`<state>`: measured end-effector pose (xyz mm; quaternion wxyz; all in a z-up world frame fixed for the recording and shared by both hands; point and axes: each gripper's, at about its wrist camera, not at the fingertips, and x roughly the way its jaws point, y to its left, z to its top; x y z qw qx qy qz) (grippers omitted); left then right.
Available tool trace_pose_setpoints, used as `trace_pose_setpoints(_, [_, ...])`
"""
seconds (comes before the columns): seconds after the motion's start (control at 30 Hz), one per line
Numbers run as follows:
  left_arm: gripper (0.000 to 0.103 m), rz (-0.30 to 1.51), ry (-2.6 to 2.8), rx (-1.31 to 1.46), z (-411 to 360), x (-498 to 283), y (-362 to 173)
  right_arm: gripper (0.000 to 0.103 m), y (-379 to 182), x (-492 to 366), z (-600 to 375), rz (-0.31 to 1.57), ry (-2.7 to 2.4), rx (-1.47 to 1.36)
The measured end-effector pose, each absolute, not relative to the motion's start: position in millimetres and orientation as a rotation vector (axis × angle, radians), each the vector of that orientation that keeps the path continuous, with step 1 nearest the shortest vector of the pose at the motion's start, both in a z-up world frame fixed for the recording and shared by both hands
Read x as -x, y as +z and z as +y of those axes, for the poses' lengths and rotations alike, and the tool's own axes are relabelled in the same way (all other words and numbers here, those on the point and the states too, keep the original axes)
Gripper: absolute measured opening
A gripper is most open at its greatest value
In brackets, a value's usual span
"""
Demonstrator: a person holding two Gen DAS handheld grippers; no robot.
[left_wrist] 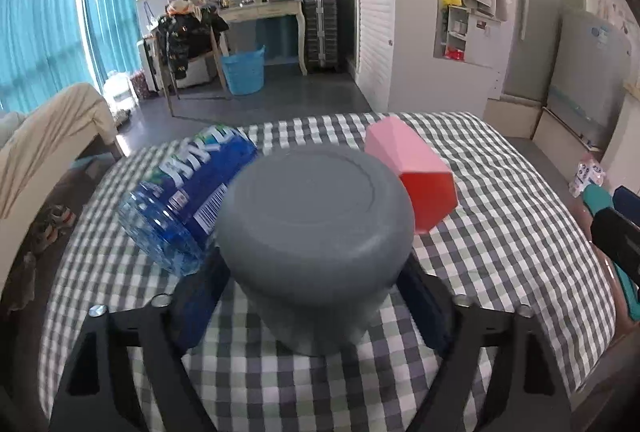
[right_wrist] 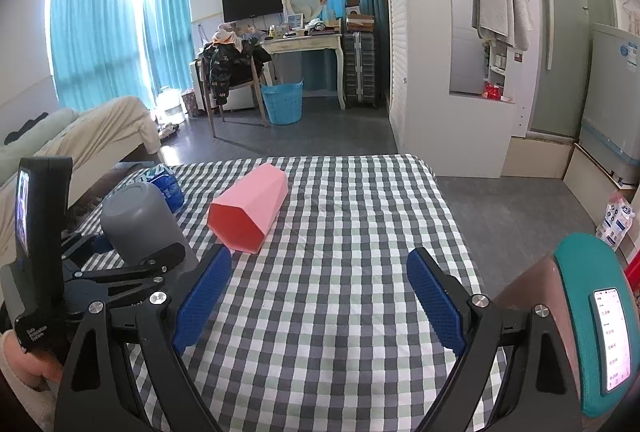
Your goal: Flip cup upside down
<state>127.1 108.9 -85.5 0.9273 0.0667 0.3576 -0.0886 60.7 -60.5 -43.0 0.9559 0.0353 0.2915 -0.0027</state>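
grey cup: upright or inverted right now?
Inverted. The grey cup shows its closed base on top, mouth down on the checked tablecloth, between the left gripper fingers.

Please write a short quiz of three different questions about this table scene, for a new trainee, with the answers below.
1. True or false: the grey cup stands with its flat base up.
2. Which gripper has the grey cup between its fingers? A) left gripper B) right gripper
3. Fill in: the pink cup lies on its ____ on the checked cloth, beside the blue bottle.

Key
1. True: the base is on top and the mouth faces the cloth.
2. A; the right gripper is open over bare cloth.
3. side
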Motion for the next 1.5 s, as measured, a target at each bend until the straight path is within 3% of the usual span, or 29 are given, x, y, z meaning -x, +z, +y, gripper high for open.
trace_pose_setpoints(0.43, [0.088, 0.599, -0.183, -0.078, 120, -105, -30, 0.090, -24, -36, -47, 0.545, -0.013, -0.040])
trace_pose_setpoints(0.73, [0.089, 0.469, -0.166, 0.005, 157, -49, 25, 0.090, -6, 3, -31, 0.483, -0.009, -0.019])
trace_pose_setpoints(0.8, [0.099, 0.442, -0.154, 0.016, 169, -34, 29, 0.090, -4, 13, -25, 0.468, -0.002, -0.012])
trace_pose_setpoints(0.83, [0.099, 0.417, -0.147, 0.020, 176, -24, 31, 0.090, -4, 17, -22, 0.459, 0.005, -0.010])
trace_pose_setpoints(1.07, [0.101, 0.397, -0.086, 0.014, 205, 13, 17, 0.090, -20, 36, -2, 0.427, 0.037, 0.002])
trace_pose_setpoints(1.23, [0.102, 0.412, -0.045, 0.020, 215, 25, -4, 0.103, -31, 36, 7, 0.431, 0.036, -0.023])
trace_pose_setpoints(1.5, [0.103, 0.436, -0.016, 0.034, 221, 18, -27, 0.103, -28, 33, 16, 0.402, 0.035, -0.004])
